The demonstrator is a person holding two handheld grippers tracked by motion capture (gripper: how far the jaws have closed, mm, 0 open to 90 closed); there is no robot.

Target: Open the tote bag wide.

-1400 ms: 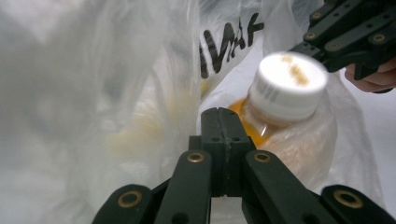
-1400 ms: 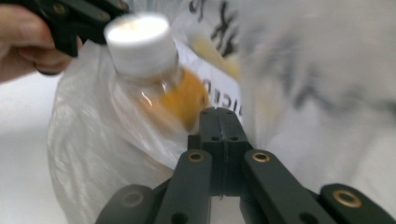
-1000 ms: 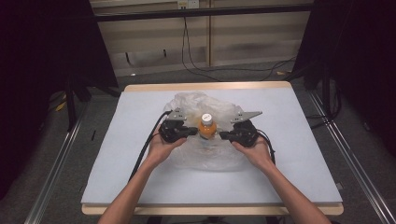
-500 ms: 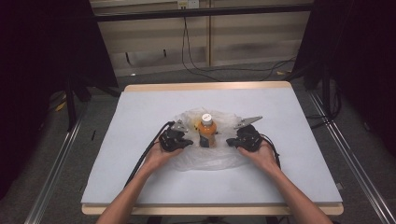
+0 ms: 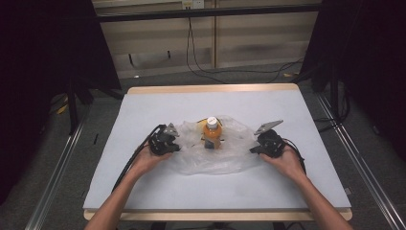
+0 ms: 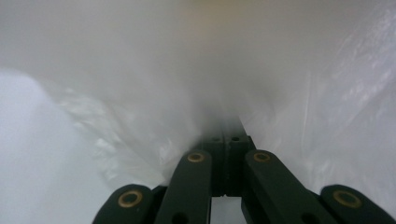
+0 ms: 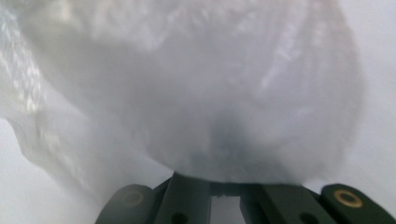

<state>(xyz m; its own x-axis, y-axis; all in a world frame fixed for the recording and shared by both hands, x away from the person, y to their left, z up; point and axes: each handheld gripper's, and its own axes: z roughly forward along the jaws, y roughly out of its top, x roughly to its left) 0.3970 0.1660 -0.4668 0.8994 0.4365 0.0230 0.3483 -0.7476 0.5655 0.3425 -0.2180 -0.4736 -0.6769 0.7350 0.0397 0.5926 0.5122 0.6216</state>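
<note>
High view above the person's side, facing forward and down on the desk (image 5: 143, 191), both tool views pressed close against the clear plastic bag (image 5: 215, 160), shared with the high view.

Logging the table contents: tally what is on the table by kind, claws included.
Clear crinkled plastic bag: 1
Orange bottle with a white cap: 1
Black two-jaw claws, left claw and right claw, each shut on the bag: 2
Total: 4

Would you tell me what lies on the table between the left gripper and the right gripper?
In the high view, the clear plastic bag spreads between the left gripper and the right gripper, with the orange bottle standing upright near its middle.
</note>
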